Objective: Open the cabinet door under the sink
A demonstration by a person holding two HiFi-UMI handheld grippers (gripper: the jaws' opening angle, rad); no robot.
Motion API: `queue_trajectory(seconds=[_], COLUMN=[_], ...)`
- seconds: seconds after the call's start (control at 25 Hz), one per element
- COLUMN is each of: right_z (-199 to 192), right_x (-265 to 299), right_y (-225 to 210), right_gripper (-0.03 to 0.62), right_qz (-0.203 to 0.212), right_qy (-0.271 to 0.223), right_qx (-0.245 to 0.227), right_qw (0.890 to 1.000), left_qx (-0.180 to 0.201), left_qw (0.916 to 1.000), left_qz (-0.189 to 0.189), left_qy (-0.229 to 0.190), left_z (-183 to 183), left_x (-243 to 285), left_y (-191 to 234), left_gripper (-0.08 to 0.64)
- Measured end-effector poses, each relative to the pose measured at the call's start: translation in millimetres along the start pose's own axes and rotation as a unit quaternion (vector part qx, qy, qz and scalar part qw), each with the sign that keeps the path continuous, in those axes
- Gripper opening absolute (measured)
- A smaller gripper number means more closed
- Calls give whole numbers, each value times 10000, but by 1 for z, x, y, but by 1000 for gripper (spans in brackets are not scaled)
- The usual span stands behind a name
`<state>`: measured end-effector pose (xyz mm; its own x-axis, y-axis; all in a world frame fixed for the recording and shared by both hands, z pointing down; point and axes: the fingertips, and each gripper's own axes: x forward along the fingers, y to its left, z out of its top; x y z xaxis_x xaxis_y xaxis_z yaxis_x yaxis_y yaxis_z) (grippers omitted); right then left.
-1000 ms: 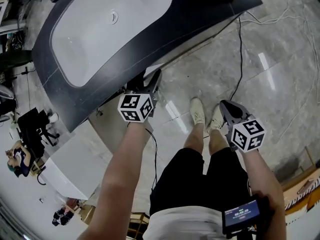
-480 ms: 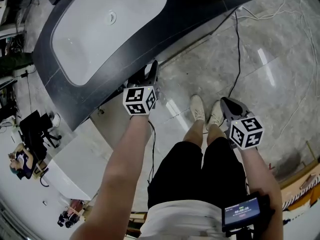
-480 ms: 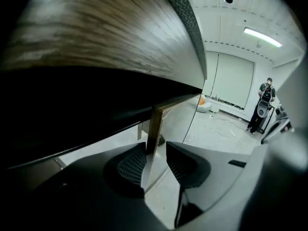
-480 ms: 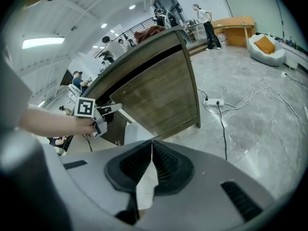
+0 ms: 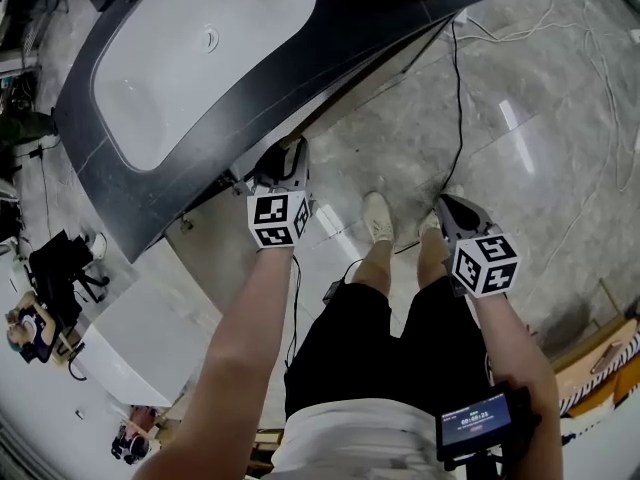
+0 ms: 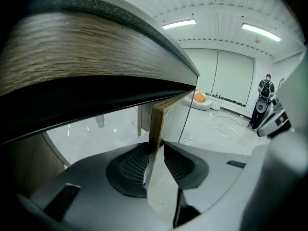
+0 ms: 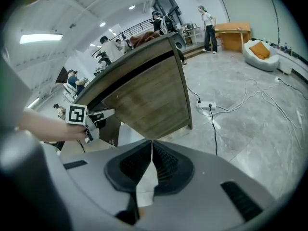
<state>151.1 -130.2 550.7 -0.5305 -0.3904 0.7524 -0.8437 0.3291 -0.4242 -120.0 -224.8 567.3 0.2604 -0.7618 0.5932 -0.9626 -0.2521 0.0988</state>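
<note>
Pinching the free edge of the cabinet door, the left gripper has just been closing its jaws, and both pads now sit against the wood, right under the counter's overhang. Only the left gripper view shows that grip. In the head view the dark countertop around the white sink hides the door. The right gripper has its pads pressed together on nothing and hangs well apart over the grey floor, beside the person's shoes. Its own view shows the wooden cabinet side-on, with the other gripper reaching in at the front.
</note>
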Motion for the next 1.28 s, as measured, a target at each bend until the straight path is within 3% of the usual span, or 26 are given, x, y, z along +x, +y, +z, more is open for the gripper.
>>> queue_trajectory(seconds=[0.56, 0.84, 1.28], right_z=[-25, -46, -71], right_x=[-11, -40, -81], right_y=[-25, -45, -74], right_gripper=[18, 18, 18], right_qz=[59, 82, 275], right_qy=[5, -27, 4], right_qx=[320, 589, 406], right_qw=[9995, 9982, 9988], left_qx=[287, 115, -37], left_qw=[9986, 9973, 9952], left_qz=[-41, 125, 530], left_qy=[450, 714, 824], left_z=[-28, -35, -52], left_x=[-27, -33, -42], left_y=[-72, -97, -148], left_gripper=[78, 77, 69])
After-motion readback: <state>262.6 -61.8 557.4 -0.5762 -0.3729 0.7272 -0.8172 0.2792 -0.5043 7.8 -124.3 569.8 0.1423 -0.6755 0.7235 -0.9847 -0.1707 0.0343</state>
